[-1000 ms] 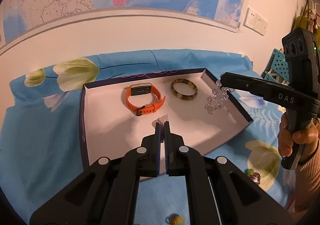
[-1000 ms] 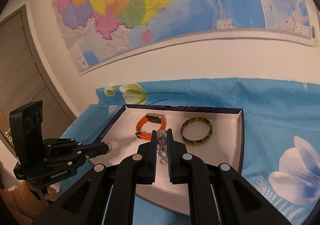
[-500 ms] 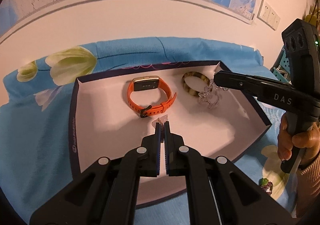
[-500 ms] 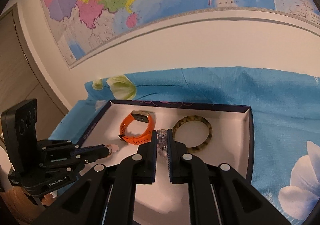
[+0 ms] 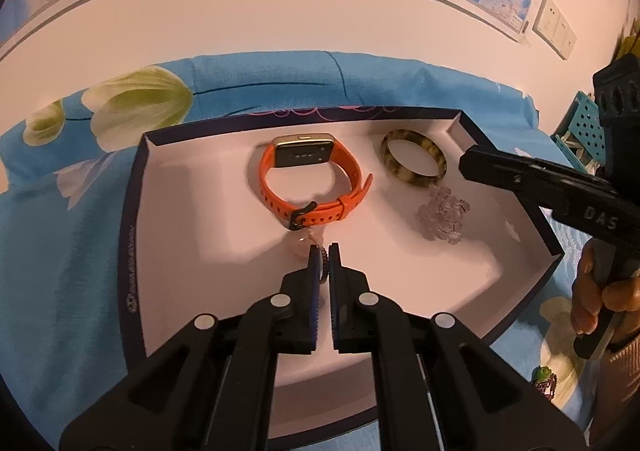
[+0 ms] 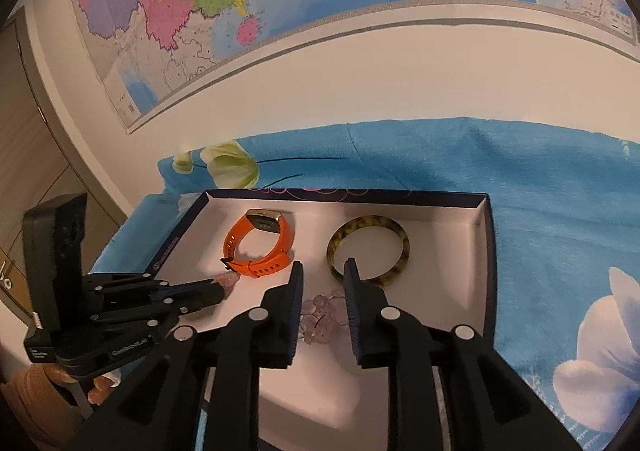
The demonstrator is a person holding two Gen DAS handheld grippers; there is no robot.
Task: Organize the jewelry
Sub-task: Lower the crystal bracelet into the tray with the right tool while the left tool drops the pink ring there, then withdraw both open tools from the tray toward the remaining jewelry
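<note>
Jewelry lies sorted in the tray: the clear bead bracelet rests on the white floor just in front of the tortoiseshell bangle, with the orange watch to their left, each apart from the others. My right gripper stands wide, its jaws straddling the beads without touching them, so I judge the bead placement complete. My left gripper is nearly closed on a small pale pendant piece, which hangs close above the tray floor just in front of the watch buckle; whether it touches the floor cannot be determined. Current step: deposit of this piece. The next move calls for lowering it onto bare floor clear of the watch strap, then parting the jaws. Outside the tray, on the blue floral cloth, a small green trinket appears to await collection.
</note>
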